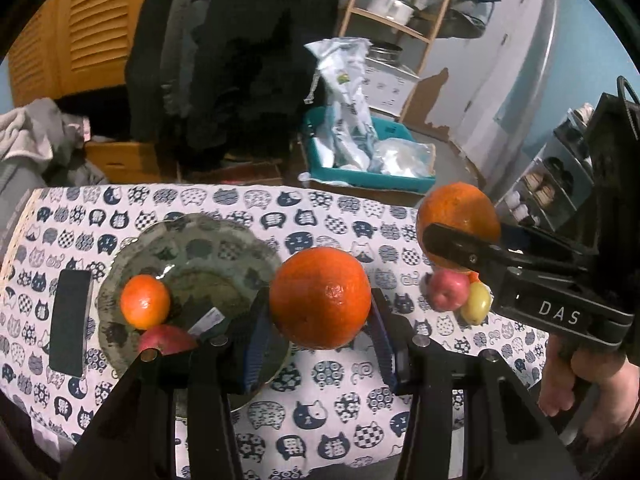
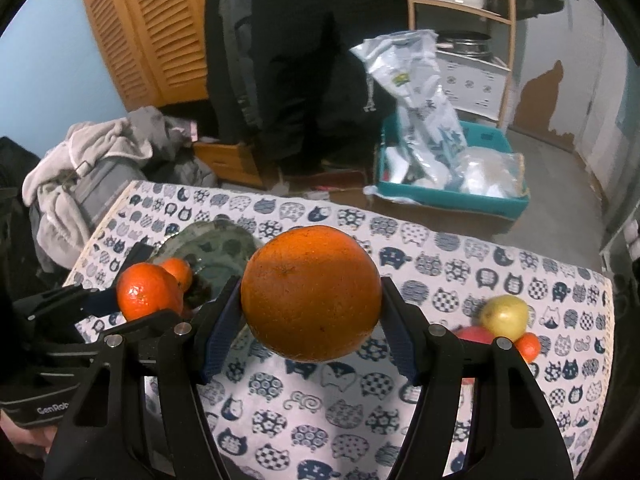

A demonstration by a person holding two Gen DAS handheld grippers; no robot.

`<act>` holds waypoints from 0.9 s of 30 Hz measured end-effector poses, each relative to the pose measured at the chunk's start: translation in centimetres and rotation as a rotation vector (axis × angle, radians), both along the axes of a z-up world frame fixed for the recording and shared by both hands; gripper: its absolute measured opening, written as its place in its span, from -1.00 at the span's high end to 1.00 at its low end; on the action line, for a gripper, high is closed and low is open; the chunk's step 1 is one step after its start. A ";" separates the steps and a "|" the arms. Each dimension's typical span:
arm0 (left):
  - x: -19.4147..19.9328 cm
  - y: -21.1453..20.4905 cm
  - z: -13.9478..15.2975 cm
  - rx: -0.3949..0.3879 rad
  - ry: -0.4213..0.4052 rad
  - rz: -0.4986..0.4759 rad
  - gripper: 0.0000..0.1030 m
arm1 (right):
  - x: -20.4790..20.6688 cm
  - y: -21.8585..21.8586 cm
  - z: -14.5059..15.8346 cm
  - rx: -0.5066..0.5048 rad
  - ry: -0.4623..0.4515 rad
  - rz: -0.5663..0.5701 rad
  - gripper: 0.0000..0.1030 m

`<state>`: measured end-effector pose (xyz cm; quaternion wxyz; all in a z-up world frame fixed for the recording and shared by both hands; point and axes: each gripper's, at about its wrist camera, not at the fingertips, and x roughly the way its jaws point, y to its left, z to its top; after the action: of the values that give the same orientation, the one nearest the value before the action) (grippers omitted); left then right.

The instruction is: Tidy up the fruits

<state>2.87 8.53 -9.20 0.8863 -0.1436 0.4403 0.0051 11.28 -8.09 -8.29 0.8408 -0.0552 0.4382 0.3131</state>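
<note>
Cat-print tablecloth (image 1: 328, 216) lies under both tilted-down grippers, the left gripper (image 1: 320, 312) clamped on an orange (image 1: 320, 298) beside the glass plate (image 1: 224, 248), the right gripper (image 2: 312, 316) clamped on a bigger orange (image 2: 311, 293), a hand (image 1: 588, 396) gripping its handle

Left gripper (image 1: 320, 312): matte black frame, two angular arms with round silver screw heads near the top; fingers (image 1: 256, 344) faced with ribbed dark-blue pads. Right gripper (image 2: 310, 316): same black build, silver screws, blue ribbed pads; seen from the left wrist view its body carries white lettering "DAS". Left gripper's housing, seen from the right wrist view, bears grey lettering "GenRob", partly cut off. Hand (image 1: 592, 396) bare, no sleeve visible.
</note>
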 end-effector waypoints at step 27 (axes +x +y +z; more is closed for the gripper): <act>-1.6 10.2 -7.7 -0.112 0.143 0.189 0.07 | 0.5 12.6 -7.2 -0.062 0.166 0.172 -0.29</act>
<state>1.25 18.72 -16.92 0.8388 -0.2329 0.4866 0.0742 11.77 4.47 -15.45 0.7695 -0.0922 0.5095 0.3738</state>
